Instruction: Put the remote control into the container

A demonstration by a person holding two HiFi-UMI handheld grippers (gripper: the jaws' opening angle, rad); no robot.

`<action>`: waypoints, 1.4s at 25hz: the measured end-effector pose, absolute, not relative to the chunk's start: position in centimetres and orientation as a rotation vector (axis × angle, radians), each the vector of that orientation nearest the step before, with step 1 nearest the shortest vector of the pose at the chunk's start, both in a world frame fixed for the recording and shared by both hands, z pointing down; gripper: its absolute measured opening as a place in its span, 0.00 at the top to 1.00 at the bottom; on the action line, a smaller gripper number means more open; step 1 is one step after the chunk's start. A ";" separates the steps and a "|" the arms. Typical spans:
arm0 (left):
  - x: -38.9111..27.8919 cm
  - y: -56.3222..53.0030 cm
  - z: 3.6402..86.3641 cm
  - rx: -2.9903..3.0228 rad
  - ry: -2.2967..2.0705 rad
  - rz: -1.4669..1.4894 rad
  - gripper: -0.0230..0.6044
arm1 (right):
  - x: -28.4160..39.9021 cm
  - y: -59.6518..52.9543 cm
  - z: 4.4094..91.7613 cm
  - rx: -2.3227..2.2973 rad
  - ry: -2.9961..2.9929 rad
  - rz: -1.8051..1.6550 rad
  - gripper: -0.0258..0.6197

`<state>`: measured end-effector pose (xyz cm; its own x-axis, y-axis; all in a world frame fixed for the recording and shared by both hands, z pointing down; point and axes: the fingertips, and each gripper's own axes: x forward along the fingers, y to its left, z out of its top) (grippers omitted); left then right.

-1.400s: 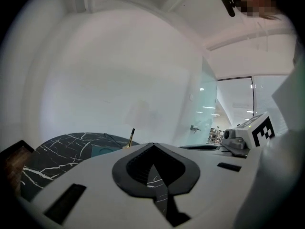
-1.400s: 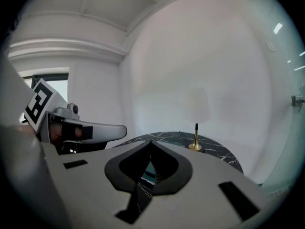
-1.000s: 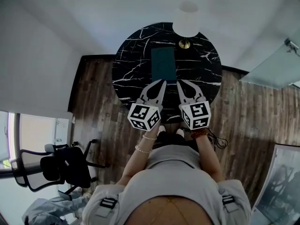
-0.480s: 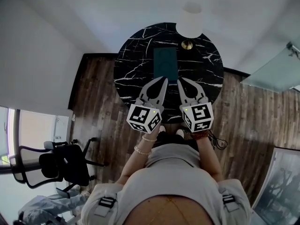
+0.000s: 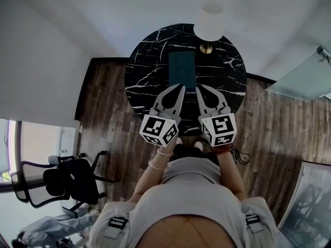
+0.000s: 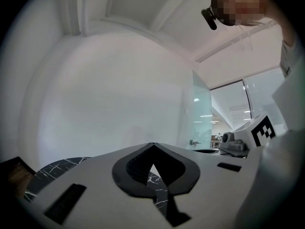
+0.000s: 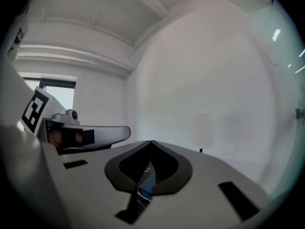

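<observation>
In the head view your left gripper (image 5: 180, 88) and right gripper (image 5: 198, 89) hover side by side over the table's (image 5: 145, 71) near edge. The teal container (image 5: 182, 68) lies just beyond and between their tips, and I cannot make out the remote. In the left gripper view the fingers (image 6: 95, 175) meet tip to tip on nothing, and in the right gripper view they are likewise closed and empty, with a sliver of container showing below the tips.

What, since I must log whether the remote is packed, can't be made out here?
- Remote control: head view, too small and dark to find, in the teal container or on the marble table.
- Tabletop: both gripper views, blocked by the shut left gripper and right gripper.
- Lamp stem: head view, hidden under its shade.
</observation>
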<state>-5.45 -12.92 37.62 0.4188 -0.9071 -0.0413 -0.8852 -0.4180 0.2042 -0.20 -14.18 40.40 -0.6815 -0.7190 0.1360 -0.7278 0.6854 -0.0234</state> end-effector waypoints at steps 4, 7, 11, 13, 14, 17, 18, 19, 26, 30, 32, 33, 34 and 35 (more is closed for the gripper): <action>-5.6 -13.1 37.7 2.510 -1.609 -0.218 0.96 | -0.3 -14.2 40.2 1.190 -2.778 0.116 0.94; -5.6 -13.2 37.8 2.508 -1.611 -0.215 0.96 | -0.5 -14.1 40.2 1.185 -2.780 0.113 0.94; -5.4 -13.2 37.8 2.512 -1.616 -0.207 0.96 | -0.4 -14.0 40.3 1.173 -2.778 0.109 0.94; -5.4 -13.2 37.8 2.508 -1.615 -0.213 0.96 | -0.4 -14.0 40.4 1.171 -2.771 0.114 0.94; -5.5 -13.2 37.8 2.506 -1.615 -0.216 0.96 | -0.4 -14.0 40.4 1.172 -2.768 0.117 0.94; -5.4 -13.1 37.7 2.505 -1.609 -0.227 0.96 | -0.3 -14.1 40.4 1.178 -2.762 0.119 0.94; -5.4 -13.1 37.6 2.505 -1.606 -0.229 0.96 | -0.3 -14.1 40.4 1.179 -2.762 0.119 0.94; -5.3 -13.1 37.6 2.506 -1.604 -0.230 0.96 | -0.3 -14.0 40.4 1.179 -2.763 0.118 0.94; -4.9 -12.9 37.3 2.518 -1.597 -0.218 0.96 | -0.3 -13.9 40.6 1.171 -2.762 0.123 0.94; -4.9 -12.9 37.3 2.520 -1.599 -0.219 0.96 | -0.2 -13.8 40.6 1.170 -2.764 0.123 0.94; -4.9 -12.8 37.4 2.518 -1.600 -0.218 0.96 | -0.2 -13.8 40.6 1.170 -2.766 0.122 0.94; -4.8 -12.8 37.4 2.518 -1.600 -0.216 0.96 | -0.2 -13.7 40.6 1.171 -2.766 0.122 0.94; -4.8 -12.7 37.4 2.518 -1.600 -0.213 0.96 | -0.1 -13.7 40.5 1.172 -2.766 0.122 0.94; -4.8 -12.7 37.5 2.518 -1.601 -0.212 0.96 | -0.1 -13.7 40.5 1.172 -2.766 0.121 0.94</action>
